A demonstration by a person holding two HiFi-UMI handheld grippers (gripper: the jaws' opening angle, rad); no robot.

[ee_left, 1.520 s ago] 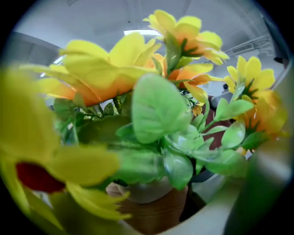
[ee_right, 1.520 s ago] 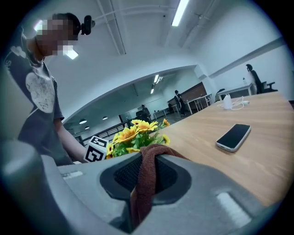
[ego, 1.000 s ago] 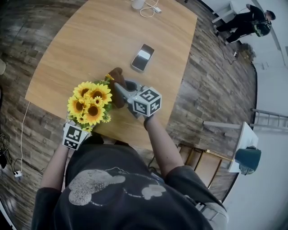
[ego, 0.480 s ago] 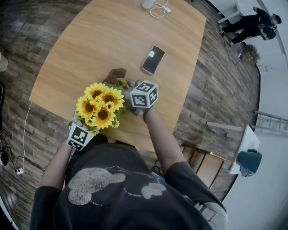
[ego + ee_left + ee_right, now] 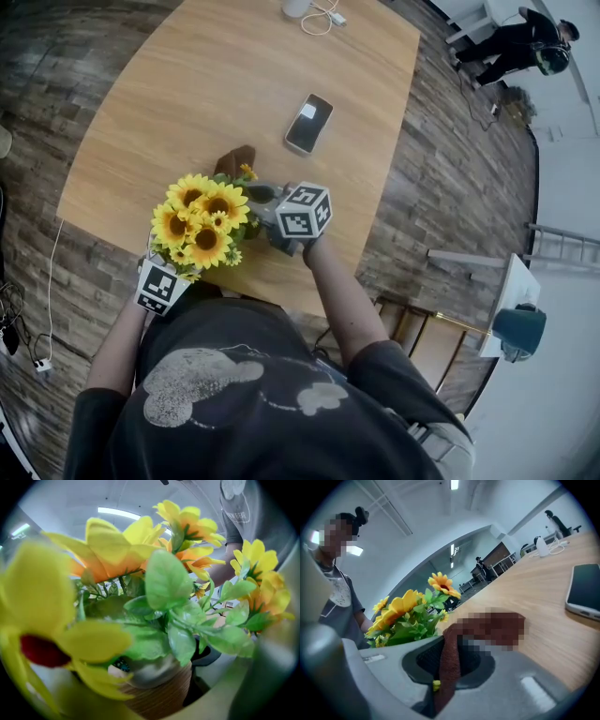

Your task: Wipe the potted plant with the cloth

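Note:
A potted plant of yellow sunflowers (image 5: pixel 199 225) stands near the front edge of the wooden table (image 5: pixel 169 84). My left gripper (image 5: pixel 169 272) reaches in under the blooms, jaws wide around the pot (image 5: pixel 157 691); green leaves (image 5: pixel 164 581) fill the left gripper view. My right gripper (image 5: pixel 261 197) lies against the plant's right side, shut on a brown cloth (image 5: pixel 236 159). A strip of the cloth (image 5: pixel 450 667) runs between its jaws, and its far end drapes toward the tabletop. The sunflowers (image 5: pixel 410 613) sit just left of the jaws in the right gripper view.
A phone (image 5: pixel 308 123) lies face up on the table beyond the plant, at the right edge as the phone (image 5: pixel 583 590) in the right gripper view. A white device with a cable (image 5: pixel 314 14) sits at the far edge. A person (image 5: pixel 516 42) is far off on the floor.
My right gripper has sunk and rolled, moving in closer to the plant's right side with the cloth. The left gripper and the pot have stayed put.

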